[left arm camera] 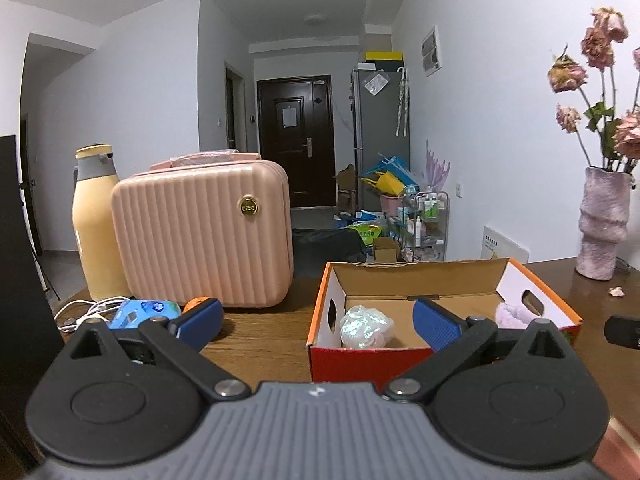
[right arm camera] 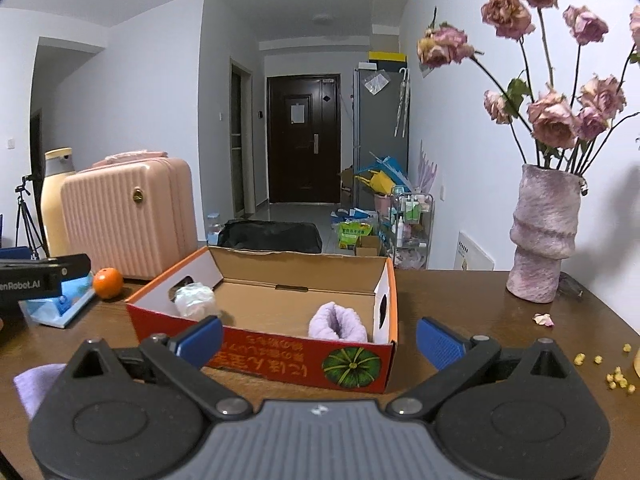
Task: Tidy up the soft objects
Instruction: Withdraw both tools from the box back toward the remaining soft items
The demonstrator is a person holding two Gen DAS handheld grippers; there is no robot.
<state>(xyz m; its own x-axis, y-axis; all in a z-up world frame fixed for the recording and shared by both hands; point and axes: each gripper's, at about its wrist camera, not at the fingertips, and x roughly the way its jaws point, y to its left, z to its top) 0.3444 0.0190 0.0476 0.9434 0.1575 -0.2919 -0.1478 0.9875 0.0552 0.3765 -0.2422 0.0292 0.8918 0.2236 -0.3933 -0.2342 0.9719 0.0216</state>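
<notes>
Both grippers hang empty in front of the open cardboard box (right arm camera: pixel 264 300), so the step in hand looks like going for the next soft thing. To do it well, the hand should pick one target, come at it with the jaws spread wide enough to straddle the bulk, and close gently so the fabric bunches between the pads and does not slide out. The left gripper (left arm camera: pixel 318 322) has its blue pads (left arm camera: pixel 436 328) fully apart with nothing between them, and the right gripper (right arm camera: pixel 319 340) stands equally wide and bare. Inside the box a white crumpled bundle (right arm camera: pixel 195 300) sits at the left end beside the cut-out handle, and a lilac fluffy roll (right arm camera: pixel 338 322) lies at the right end against the near wall. Both are ahead of the right gripper and below its line, apart from the pads. A lilac cloth (right arm camera: pixel 34 384) shows at the lower left edge of the right wrist view, on the bench (right arm camera: pixel 480 320) near that gripper's left side. It seems the likeliest piece left outside. The orange (right arm camera: pixel 108 283) and the blue tissue pack (left arm camera: pixel 144 312) lie left of the box, beside the pink case (left arm camera: pixel 204 236).
</notes>
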